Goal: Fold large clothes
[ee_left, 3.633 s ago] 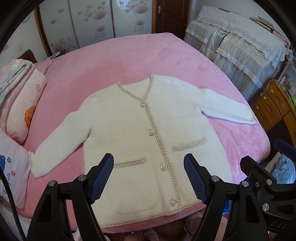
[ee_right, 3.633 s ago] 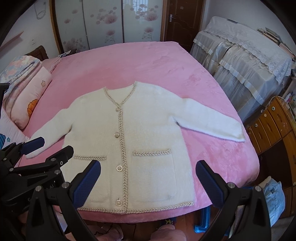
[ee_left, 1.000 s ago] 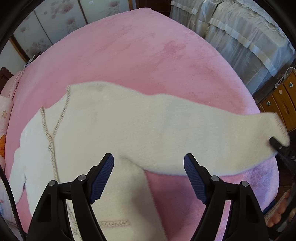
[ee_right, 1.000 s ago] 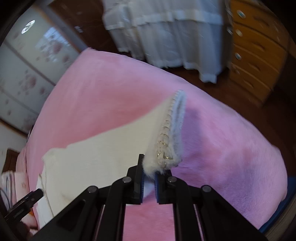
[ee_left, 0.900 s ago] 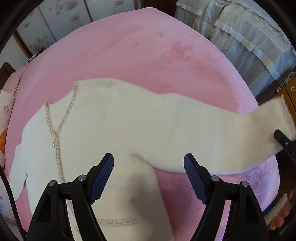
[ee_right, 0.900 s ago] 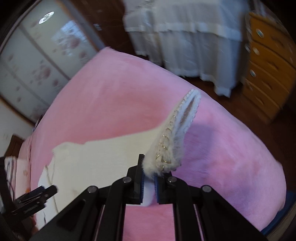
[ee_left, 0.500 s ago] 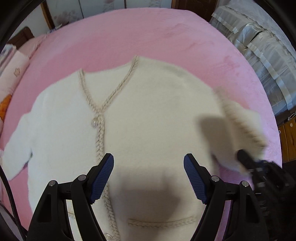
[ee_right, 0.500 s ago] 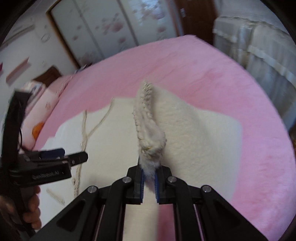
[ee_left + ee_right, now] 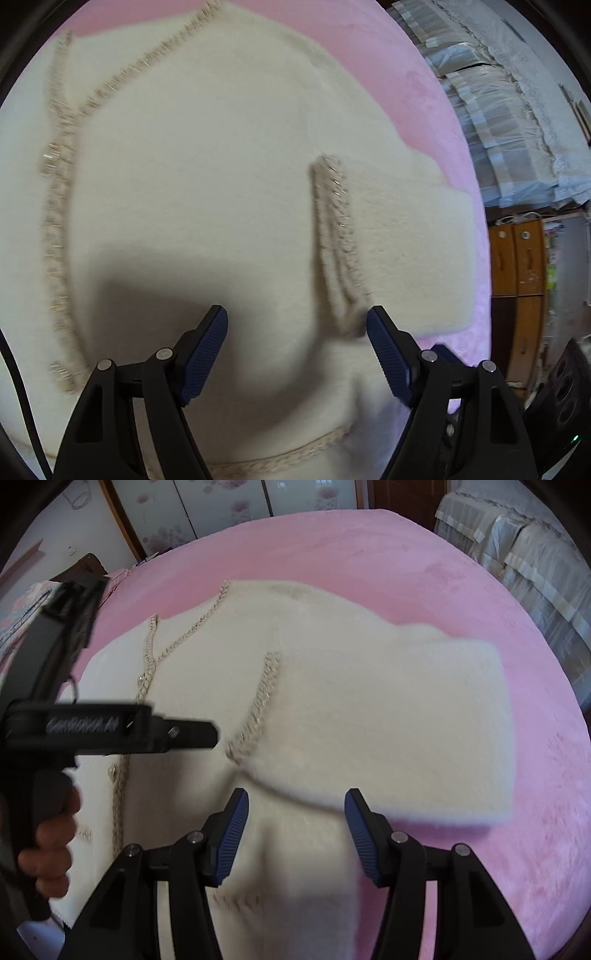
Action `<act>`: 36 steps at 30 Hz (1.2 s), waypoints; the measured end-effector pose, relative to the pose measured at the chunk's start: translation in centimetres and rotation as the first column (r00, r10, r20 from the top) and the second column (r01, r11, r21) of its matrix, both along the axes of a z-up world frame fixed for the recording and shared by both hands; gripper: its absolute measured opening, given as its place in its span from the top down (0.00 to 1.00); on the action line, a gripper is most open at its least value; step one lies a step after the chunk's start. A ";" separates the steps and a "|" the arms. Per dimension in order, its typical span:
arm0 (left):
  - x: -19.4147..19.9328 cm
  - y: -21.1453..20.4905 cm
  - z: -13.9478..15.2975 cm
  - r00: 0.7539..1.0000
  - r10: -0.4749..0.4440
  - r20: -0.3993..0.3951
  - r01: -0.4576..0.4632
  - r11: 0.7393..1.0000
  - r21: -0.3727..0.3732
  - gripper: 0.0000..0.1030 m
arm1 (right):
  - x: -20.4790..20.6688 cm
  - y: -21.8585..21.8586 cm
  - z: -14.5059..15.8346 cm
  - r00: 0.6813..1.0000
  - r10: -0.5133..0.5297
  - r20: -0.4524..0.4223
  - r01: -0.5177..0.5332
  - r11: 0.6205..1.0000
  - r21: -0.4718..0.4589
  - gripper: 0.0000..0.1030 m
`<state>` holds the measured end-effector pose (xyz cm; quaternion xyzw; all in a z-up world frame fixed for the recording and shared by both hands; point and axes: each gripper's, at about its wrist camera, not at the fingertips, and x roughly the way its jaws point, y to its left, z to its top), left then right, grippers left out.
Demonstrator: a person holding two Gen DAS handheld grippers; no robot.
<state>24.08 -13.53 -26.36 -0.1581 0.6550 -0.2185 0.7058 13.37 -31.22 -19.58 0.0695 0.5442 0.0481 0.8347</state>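
1. Person's hand point(image 9: 51, 834), far left of the right wrist view, grips the handle of the left gripper point(image 9: 297, 350). Its body juts across the cardigan front. Jaws spread wide, nothing between the pads; they have just narrowed slightly.
2. Cream cardigan point(image 9: 207, 709) lies face up on the pink bedspread point(image 9: 406, 554). Braided front trim point(image 9: 147, 664) and V neckline sit left of centre, buttons faint and blurred.
3. Sleeve point(image 9: 388, 716) is folded inward across the chest; braided cuff point(image 9: 262, 701) lands mid-front. Judgement: placed so the arm lies within the body outline, first step of the fold.
4. Right gripper point(image 9: 295, 830) hovers just below the sleeve's lower edge. Its jaws have just been opening: released, nothing pinched, cloth lying under them, not between the pads. Likely just let the cuff go.
5. Sleeve's fold edge pokes past the body onto the pink, so the fold looks loose, may need tidying.
6. Left wrist view only: close view of the cuff point(image 9: 336, 236) running down towards the right-side pad, touching or just beside, cannot tell; pocket trim point(image 9: 288, 454) below; wooden drawers point(image 9: 517, 295) at right.
7. Right wrist view only: whole folded sleeve, neckline, wardrobe doors point(image 9: 221, 506) behind, draped furniture point(image 9: 517, 546) at right.
8. Other sleeve not visible in either view; judged not yet folded.
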 end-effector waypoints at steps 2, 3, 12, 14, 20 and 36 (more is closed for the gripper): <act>0.3 -0.2 -1.6 0.999 0.002 -0.037 -0.004 0.999 -0.054 0.42 | -0.9 -0.6 0.0 1.000 -0.019 -0.016 0.019 1.000 0.009 0.47; 0.3 -0.3 -2.1 0.999 0.008 -0.050 -0.011 0.997 -0.078 0.43 | -1.4 -0.9 0.0 0.999 -0.026 -0.023 0.027 1.000 0.013 0.47; 0.7 -4.2 -3.5 0.995 -0.040 -0.092 0.022 0.982 -0.186 0.55 | -3.3 -0.4 -1.4 0.995 -0.062 -0.073 0.067 0.996 0.056 0.47; 0.8 -5.2 -3.6 0.994 -0.043 -0.099 0.026 0.985 -0.169 0.85 | -3.6 -0.8 -1.5 0.994 -0.072 -0.076 0.077 0.996 0.055 0.47; 1.9 -7.6 1.7 1.000 -0.018 -0.015 0.015 0.989 -0.148 0.86 | -3.8 -4.1 -2.7 0.979 -0.165 -0.122 0.176 0.980 0.088 0.47; 5.3 1.5 26.5 0.811 0.153 0.564 -0.135 0.988 -0.074 0.86 | 2.0 -5.8 -4.7 0.946 -0.316 -0.071 0.324 0.929 0.181 0.47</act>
